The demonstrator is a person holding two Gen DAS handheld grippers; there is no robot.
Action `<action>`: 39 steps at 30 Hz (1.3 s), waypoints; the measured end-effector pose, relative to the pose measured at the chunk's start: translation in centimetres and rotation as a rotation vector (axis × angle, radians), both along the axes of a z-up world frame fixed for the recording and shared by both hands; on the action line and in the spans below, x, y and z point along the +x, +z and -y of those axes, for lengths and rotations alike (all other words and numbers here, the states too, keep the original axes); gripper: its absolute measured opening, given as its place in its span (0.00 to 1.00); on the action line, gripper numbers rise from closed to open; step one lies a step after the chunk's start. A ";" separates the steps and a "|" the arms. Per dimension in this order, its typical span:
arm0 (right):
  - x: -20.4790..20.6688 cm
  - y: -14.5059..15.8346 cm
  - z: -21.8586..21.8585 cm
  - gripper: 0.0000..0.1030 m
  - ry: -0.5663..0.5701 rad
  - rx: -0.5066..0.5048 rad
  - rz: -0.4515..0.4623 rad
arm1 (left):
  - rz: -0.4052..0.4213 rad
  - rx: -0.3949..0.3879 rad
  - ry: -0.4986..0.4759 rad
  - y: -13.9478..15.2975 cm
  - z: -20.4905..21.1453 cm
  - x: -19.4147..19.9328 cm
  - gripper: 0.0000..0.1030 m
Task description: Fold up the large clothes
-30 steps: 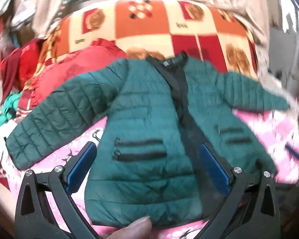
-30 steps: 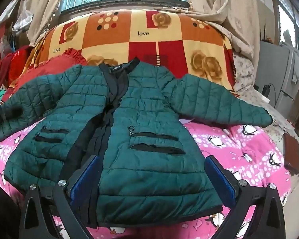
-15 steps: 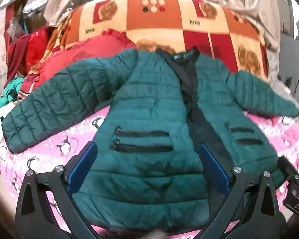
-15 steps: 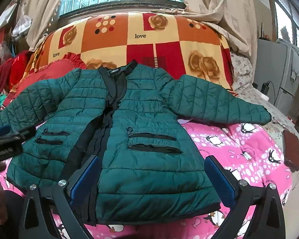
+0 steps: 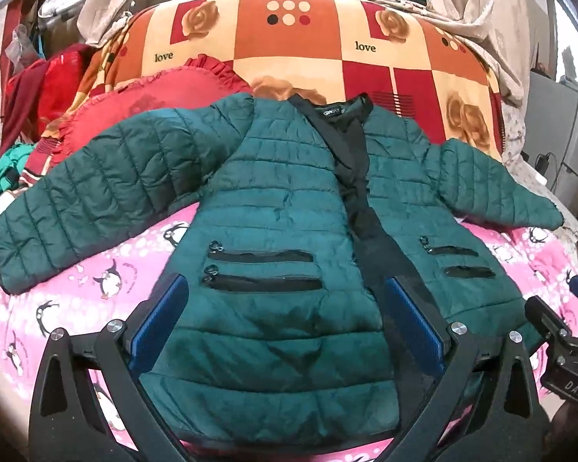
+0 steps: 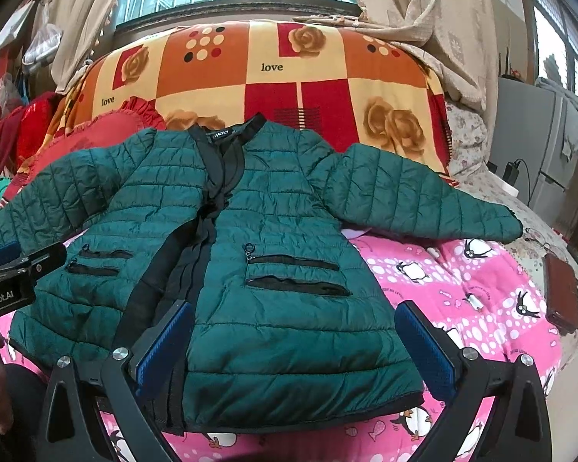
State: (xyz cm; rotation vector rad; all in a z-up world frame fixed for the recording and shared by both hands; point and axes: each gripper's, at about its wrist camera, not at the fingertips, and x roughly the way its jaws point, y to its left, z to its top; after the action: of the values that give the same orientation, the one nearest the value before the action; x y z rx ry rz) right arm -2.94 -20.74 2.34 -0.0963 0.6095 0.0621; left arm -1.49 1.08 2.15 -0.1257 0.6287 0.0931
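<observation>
1. A dark green quilted jacket (image 5: 273, 208) lies face up across the middle of both frames, spread flat on a pink penguin-print sheet (image 5: 108, 269).
2. Both sleeves stretch outward, one to the left edge of the left wrist view, the other toward the right; the collar sits at upper centre against an orange-and-red checked blanket (image 5: 308, 46).
3. A black placket runs down the front, and each front panel shows two black zip pockets.
4. The hem sits at the bottom of the frame, nearest the grippers.
5. The left gripper (image 5: 285, 323) hangs over the lower hem, fingers spread wide, holding nothing.
6. The right gripper (image 6: 293, 346) is likewise wide apart and empty above the hem.
7. A red frilled cushion (image 5: 162, 96) lies upper left, partly under the sleeve.
8. A brown wallet (image 6: 560, 292) rests at the right edge of the right wrist view.
</observation>
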 end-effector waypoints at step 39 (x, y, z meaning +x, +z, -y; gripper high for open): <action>0.2 0.0 -0.4 1.00 0.000 -0.038 -0.014 | -0.018 0.081 0.028 -0.4 0.3 0.0 0.99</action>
State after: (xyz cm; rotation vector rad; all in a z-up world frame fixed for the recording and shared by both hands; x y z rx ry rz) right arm -2.77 -20.32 2.29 -0.1332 0.6244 0.0510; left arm -1.45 0.80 1.80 -0.0558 0.6400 0.1463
